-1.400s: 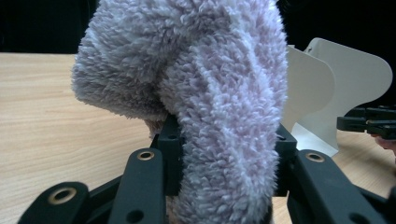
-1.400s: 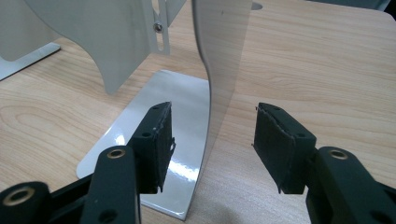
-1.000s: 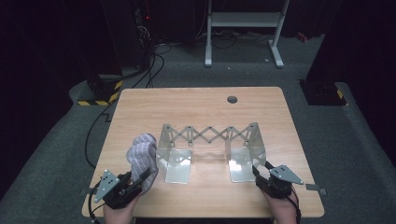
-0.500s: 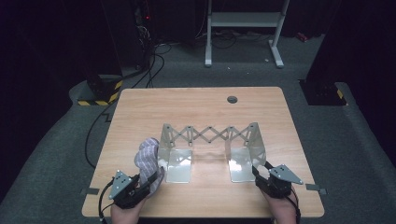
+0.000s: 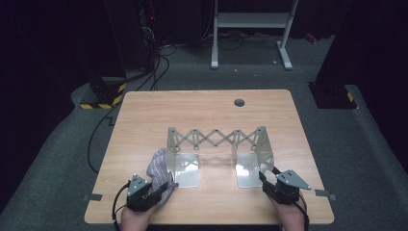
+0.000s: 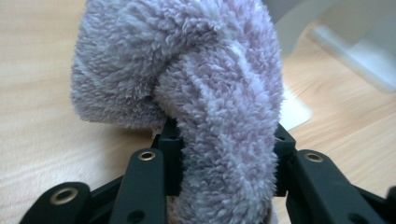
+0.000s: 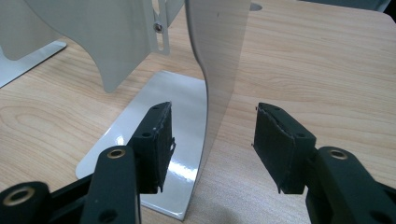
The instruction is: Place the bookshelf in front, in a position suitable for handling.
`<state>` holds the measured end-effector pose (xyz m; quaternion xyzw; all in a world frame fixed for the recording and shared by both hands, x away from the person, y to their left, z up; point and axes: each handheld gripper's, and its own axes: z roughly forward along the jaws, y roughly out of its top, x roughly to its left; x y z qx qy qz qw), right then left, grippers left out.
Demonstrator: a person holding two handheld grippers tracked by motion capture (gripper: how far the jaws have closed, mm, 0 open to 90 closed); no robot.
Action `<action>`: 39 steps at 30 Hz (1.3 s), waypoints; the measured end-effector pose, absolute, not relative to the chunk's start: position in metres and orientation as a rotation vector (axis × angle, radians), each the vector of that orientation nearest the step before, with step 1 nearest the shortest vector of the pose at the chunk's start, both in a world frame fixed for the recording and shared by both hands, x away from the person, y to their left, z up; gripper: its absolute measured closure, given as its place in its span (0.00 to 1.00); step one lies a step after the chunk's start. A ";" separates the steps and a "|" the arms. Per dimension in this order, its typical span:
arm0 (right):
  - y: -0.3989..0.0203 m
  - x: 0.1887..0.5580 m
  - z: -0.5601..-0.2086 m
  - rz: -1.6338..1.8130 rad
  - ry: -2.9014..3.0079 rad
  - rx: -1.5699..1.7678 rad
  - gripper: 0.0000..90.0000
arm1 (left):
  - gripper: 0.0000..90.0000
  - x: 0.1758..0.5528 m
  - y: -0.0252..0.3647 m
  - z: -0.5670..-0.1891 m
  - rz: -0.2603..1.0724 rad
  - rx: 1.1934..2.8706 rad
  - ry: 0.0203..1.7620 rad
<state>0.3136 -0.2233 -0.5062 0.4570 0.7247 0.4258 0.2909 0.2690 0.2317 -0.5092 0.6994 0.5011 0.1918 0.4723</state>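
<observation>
One wooden worktop [image 5: 207, 115] in a dark room; left tongs [image 5: 153, 188] clamp a fluffy sock [image 6: 205, 93], which stretches lengthwise ahead of them; right tongs [image 7: 212, 140] gape, straddling the metal rack's [image 5: 216, 144] upright plate.

Surface: light wooden table [image 5: 159, 115], rounded corners, seen from above in the high view.
Grommet: a dark round hole [image 5: 239, 102] is set in the top near the far edge, right of centre.
Rack: a metal expanding rack [image 5: 216, 142] is stood on the near half; scissor lattice spans between two upright end plates.
Rack feet: two flat shiny base plates [image 5: 185, 169] are laid on the wood, pointing toward the near edge.
Cloth: a fluffy lilac cloth [image 5: 159, 166] is seen just beside the left base plate; contact with the wood cannot be told.
Tape: grey strips [image 5: 92, 197] are stuck at both near corners.
</observation>
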 end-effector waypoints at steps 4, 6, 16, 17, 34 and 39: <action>-0.223 0.314 -0.507 1.133 1.935 1.219 0.52 | 0.68 0.261 0.234 -0.491 0.505 1.635 1.177; -0.223 0.314 -0.507 1.132 1.937 1.218 0.52 | 0.68 0.256 0.235 -0.480 0.528 1.598 1.145; -0.222 0.315 -0.508 1.132 1.942 1.211 0.52 | 0.68 0.250 0.234 -0.468 0.554 1.577 1.095; -0.222 0.315 -0.508 1.133 1.941 1.211 0.52 | 0.68 0.254 0.233 -0.476 0.525 1.596 1.115; -0.219 0.316 -0.510 1.132 1.958 1.210 0.52 | 0.67 0.287 0.217 -0.527 0.421 1.846 1.265; -0.220 0.316 -0.510 1.134 1.958 1.216 0.52 | 0.67 0.284 0.217 -0.523 0.378 1.782 1.258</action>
